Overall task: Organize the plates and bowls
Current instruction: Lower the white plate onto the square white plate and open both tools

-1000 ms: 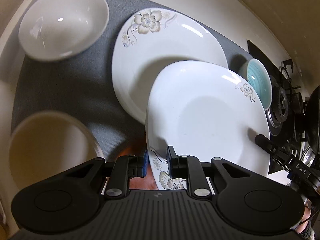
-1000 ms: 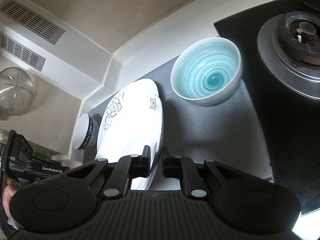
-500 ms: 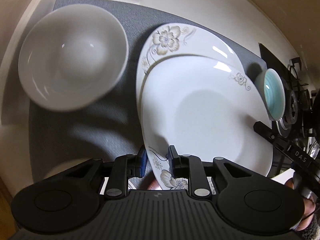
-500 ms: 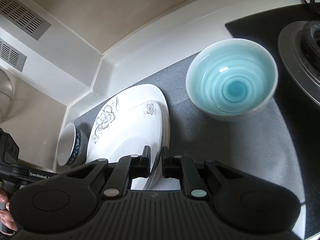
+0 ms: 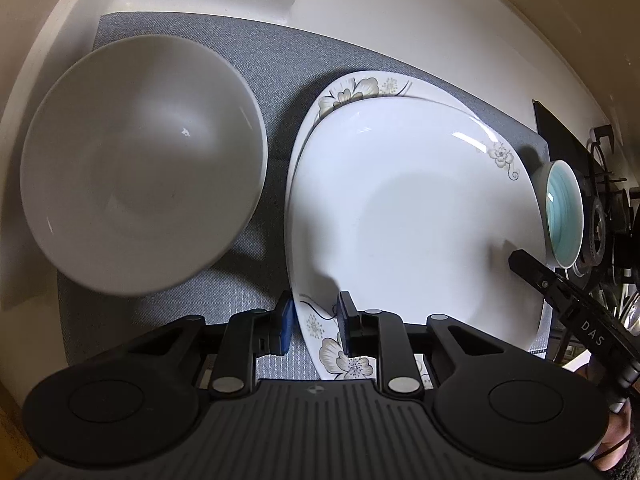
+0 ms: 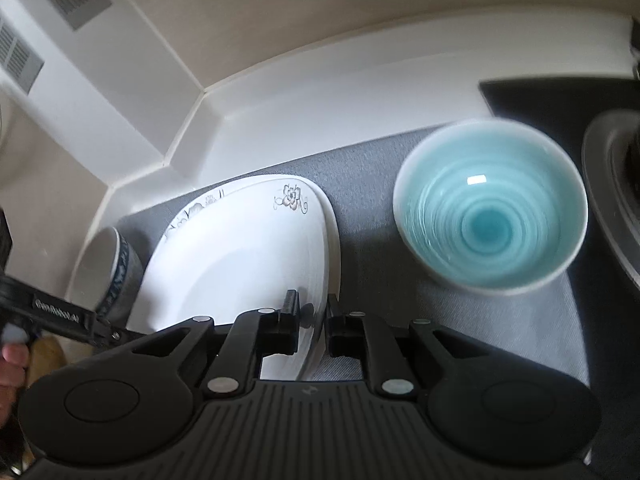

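A white flowered square plate (image 5: pixel 408 216) lies on top of a second flowered plate (image 5: pixel 360 88) on the grey mat (image 5: pixel 280 60). My left gripper (image 5: pixel 314 324) stands around its near rim, jaws slightly parted. My right gripper (image 6: pixel 312 316) straddles the same plate's (image 6: pixel 240 256) opposite rim, jaws slightly apart. A large white bowl (image 5: pixel 140 200) sits left of the plates. A turquoise bowl (image 6: pixel 490 210) sits right of them, also in the left wrist view (image 5: pixel 562 214).
A blue-patterned white bowl (image 6: pixel 106 272) shows at the left of the right wrist view. A black gas stove (image 5: pixel 600 208) with burners lies past the mat's right edge. The white counter backsplash (image 6: pixel 320 92) runs behind the mat.
The held plate moved forward and down onto the other flowered plate. Both grippers' jaws have loosened on its rims. The tan bowl at lower left left the view.
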{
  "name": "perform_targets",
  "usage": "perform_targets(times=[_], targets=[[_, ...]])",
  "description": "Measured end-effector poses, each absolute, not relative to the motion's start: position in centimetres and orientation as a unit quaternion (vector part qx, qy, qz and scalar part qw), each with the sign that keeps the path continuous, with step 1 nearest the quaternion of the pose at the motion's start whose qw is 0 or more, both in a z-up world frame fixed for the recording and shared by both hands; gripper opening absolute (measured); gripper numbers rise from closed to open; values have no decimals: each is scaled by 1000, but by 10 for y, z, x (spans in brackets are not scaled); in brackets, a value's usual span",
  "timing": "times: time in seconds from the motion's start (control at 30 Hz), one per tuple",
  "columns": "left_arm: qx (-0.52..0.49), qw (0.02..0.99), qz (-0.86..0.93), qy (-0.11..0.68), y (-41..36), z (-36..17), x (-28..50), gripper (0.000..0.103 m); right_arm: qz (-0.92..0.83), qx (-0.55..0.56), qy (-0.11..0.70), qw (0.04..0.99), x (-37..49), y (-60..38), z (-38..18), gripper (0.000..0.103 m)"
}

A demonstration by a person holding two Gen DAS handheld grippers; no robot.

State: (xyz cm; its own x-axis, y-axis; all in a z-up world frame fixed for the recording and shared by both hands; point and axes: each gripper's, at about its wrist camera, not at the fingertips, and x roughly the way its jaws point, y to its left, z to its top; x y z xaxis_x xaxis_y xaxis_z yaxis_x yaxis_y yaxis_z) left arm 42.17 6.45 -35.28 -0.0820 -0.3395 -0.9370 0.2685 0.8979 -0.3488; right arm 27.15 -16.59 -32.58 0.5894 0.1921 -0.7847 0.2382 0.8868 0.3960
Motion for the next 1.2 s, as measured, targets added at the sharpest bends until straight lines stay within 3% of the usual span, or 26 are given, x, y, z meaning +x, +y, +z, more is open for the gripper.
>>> perform_targets(times=[0.23,0.7,1.2], targets=[[-51,671,-227,704,81,-354,427,25,-34,141,483,864,287,-143,-321,20],[-100,682,-252,679,120,-346,409,25,-64,190,495,846,273,-142,-325,20],[-70,714,-262,645,130,-339,402,19,-45,199,483,851,259,-137,-326,18]])
